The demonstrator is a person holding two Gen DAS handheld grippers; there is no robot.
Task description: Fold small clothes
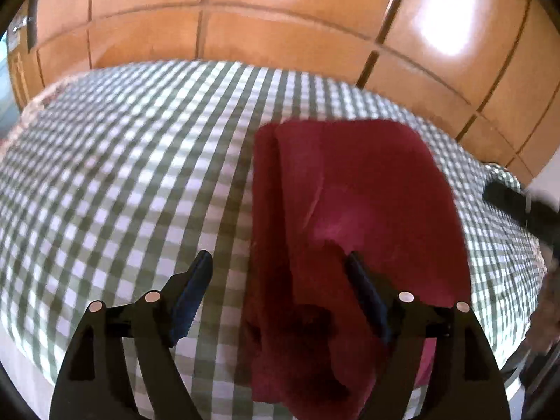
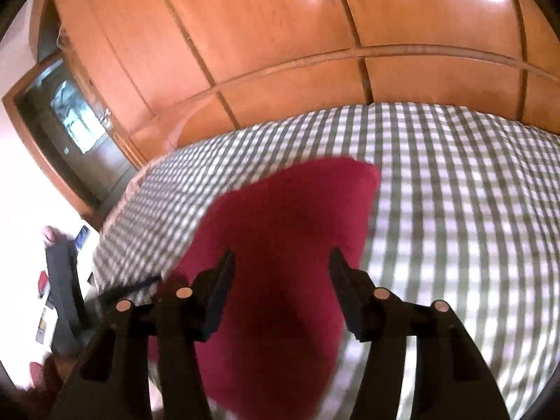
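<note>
Dark red folded soft-fabric garment [image 1: 350,210] lying flat on green-and-white checked bed cover [image 1: 122,175], one folded layer on top. Left gripper [image 1: 278,259] above its near part, jaws wide apart, holding nothing. Right gripper [image 2: 281,255] also over the garment [image 2: 280,227], jaws wide, empty. Glossy orange-brown wooden wardrobe [image 2: 280,52] behind the bed.
</note>
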